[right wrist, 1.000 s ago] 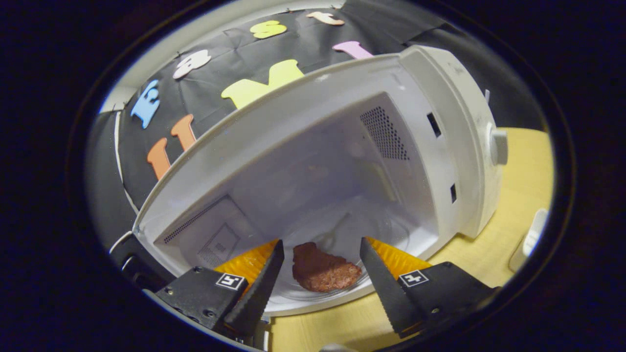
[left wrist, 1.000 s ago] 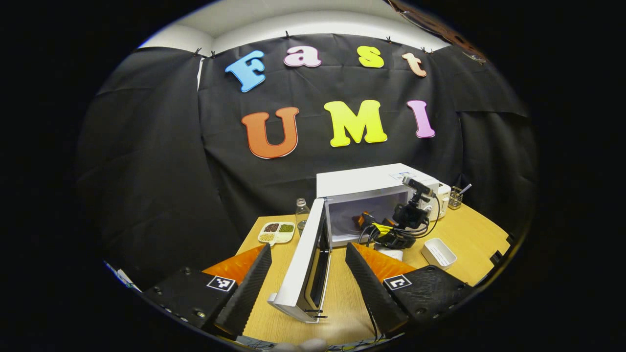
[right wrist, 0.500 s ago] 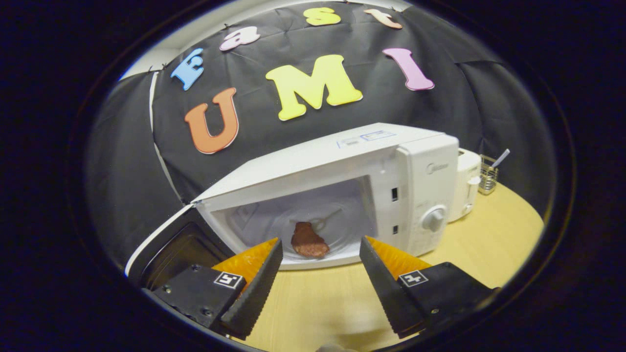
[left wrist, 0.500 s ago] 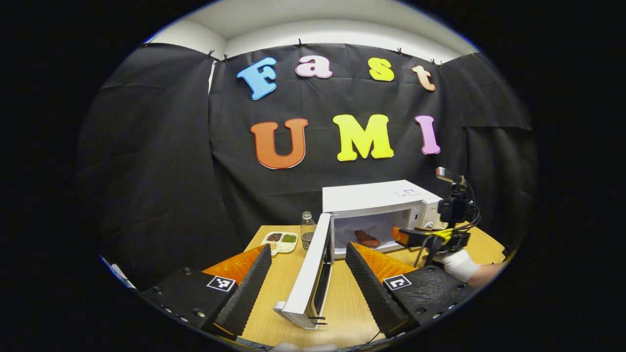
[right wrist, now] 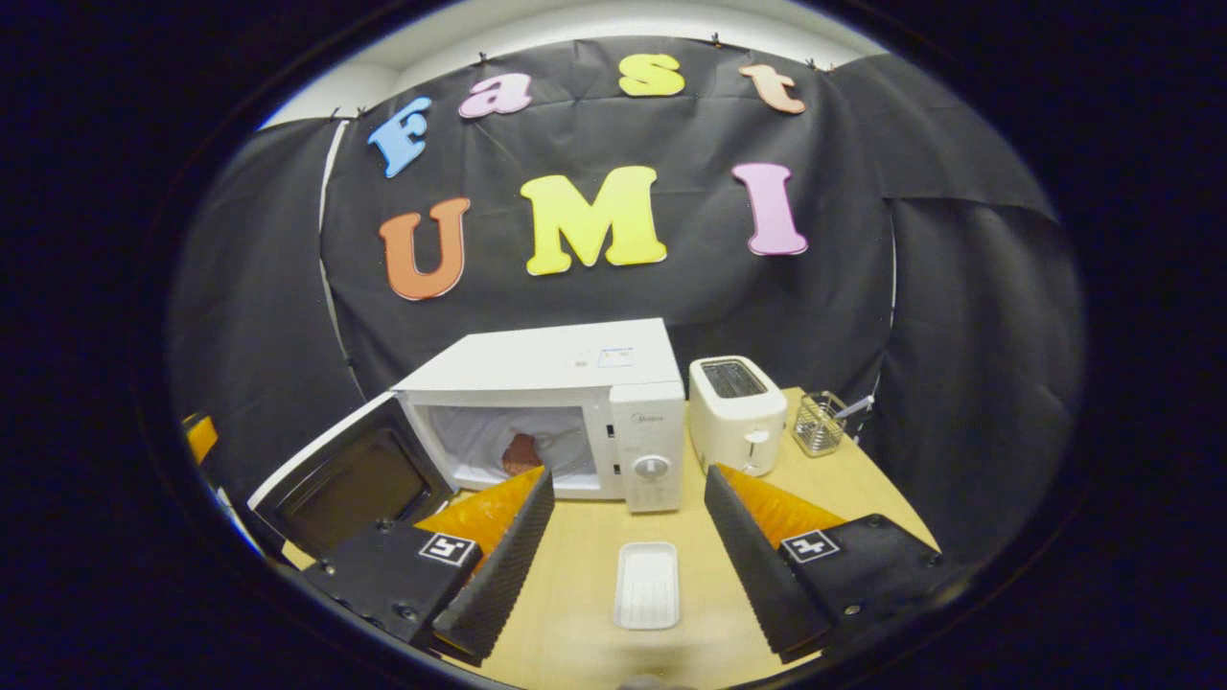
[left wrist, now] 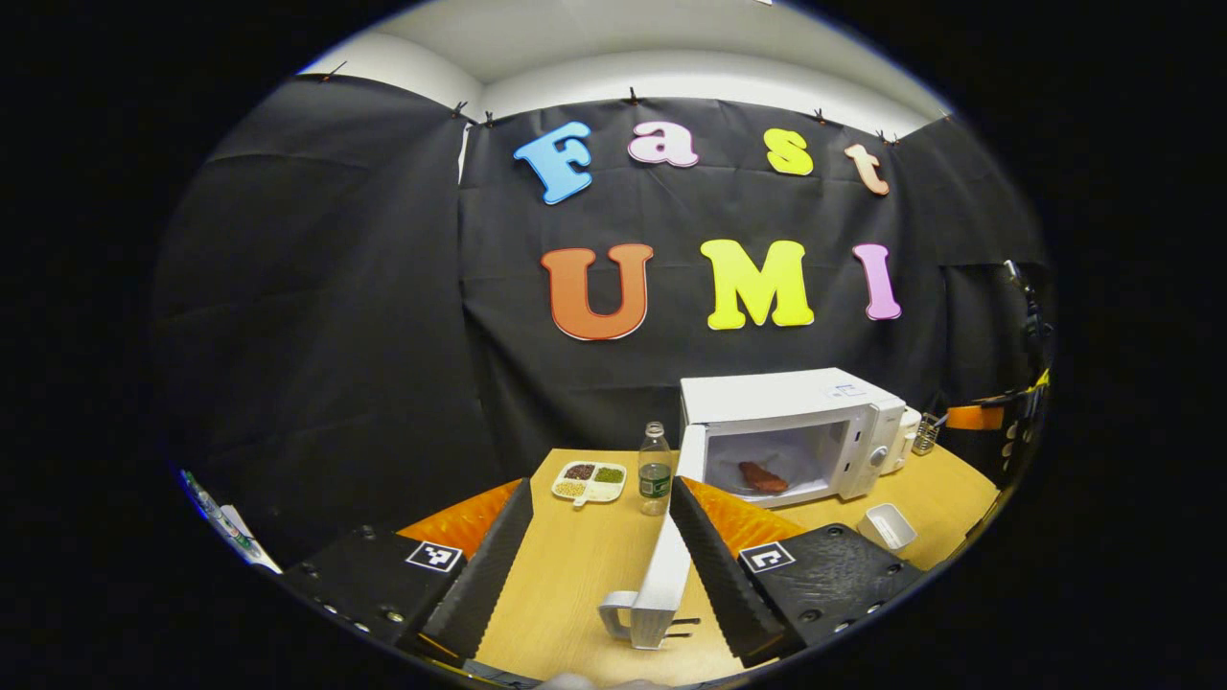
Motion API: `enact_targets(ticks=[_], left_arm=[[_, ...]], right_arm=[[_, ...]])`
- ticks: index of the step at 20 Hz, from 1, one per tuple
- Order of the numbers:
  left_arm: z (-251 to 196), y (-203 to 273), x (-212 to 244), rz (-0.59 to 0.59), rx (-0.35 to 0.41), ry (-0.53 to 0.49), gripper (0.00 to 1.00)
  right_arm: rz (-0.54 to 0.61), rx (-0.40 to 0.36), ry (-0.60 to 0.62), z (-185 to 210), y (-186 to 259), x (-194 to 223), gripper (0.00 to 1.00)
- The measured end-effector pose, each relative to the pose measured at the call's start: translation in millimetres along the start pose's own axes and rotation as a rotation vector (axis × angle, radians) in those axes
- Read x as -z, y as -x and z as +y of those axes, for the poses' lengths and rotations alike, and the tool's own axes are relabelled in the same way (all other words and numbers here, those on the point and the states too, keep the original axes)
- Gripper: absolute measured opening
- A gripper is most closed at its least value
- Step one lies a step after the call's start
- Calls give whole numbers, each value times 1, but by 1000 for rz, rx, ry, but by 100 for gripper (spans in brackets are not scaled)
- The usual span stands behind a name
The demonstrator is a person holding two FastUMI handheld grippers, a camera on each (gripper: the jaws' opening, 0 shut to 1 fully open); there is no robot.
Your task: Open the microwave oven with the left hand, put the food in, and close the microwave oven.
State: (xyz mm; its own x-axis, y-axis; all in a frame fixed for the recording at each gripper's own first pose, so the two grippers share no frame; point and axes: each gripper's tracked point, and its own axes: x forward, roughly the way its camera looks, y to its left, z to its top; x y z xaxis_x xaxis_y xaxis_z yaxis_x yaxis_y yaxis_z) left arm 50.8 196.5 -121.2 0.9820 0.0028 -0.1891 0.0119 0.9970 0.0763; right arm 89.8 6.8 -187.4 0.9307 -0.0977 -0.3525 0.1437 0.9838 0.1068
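The white microwave (left wrist: 786,422) stands at the back of the wooden table with its door (left wrist: 663,586) swung wide open. I see the door edge-on, low between my left gripper's (left wrist: 599,484) open fingers and close to the right one, which does not grip it. A brown piece of food (left wrist: 762,476) lies inside the cavity. My right gripper (right wrist: 628,474) is open and empty, held back from the microwave (right wrist: 546,393) above the table. The food (right wrist: 522,452) shows inside, partly behind one finger. The door (right wrist: 345,479) hangs open at the left.
An empty white tray (right wrist: 647,585) lies on the table (right wrist: 575,623) in front of the microwave. A toaster (right wrist: 733,412) and a wire holder (right wrist: 820,422) stand to its right. A bottle (left wrist: 655,470) and a divided dish of beans (left wrist: 590,481) sit left of the door.
My right gripper has drawn back out of the microwave, leaving the food inside, and now hangs well clear. The left gripper has shifted, so the door now shows edge-on near its right finger.
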Motion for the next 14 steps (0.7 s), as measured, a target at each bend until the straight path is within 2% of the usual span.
enact_targets(ticks=[1,2,3,4,5,6,7,8,14], left_arm=[[2,-1,1,-6,4,-7,78],[3,-3,5,-13,15,-14,59],[7,-6,8,-17,18,-14,50],[10,-10,12,-18,11,-17,29],[20,-14,17,-27,-19,-27,19],[25,-19,26,-30,-26,-25,0],[20,-22,39,-13,14,-10,8],[24,-25,59,20,16,6,0],[46,-46,136,152,-24,36,0]], right_arm=[[12,7,6,-6,10,4,90],[22,19,15,-13,19,7,90],[26,29,22,-19,27,7,100],[32,37,20,-23,35,9,100],[32,41,7,-25,41,9,100],[30,44,0,-26,47,8,100],[30,50,-4,-28,53,10,100],[32,53,-9,-30,57,10,100],[44,80,-33,-43,84,12,100]])
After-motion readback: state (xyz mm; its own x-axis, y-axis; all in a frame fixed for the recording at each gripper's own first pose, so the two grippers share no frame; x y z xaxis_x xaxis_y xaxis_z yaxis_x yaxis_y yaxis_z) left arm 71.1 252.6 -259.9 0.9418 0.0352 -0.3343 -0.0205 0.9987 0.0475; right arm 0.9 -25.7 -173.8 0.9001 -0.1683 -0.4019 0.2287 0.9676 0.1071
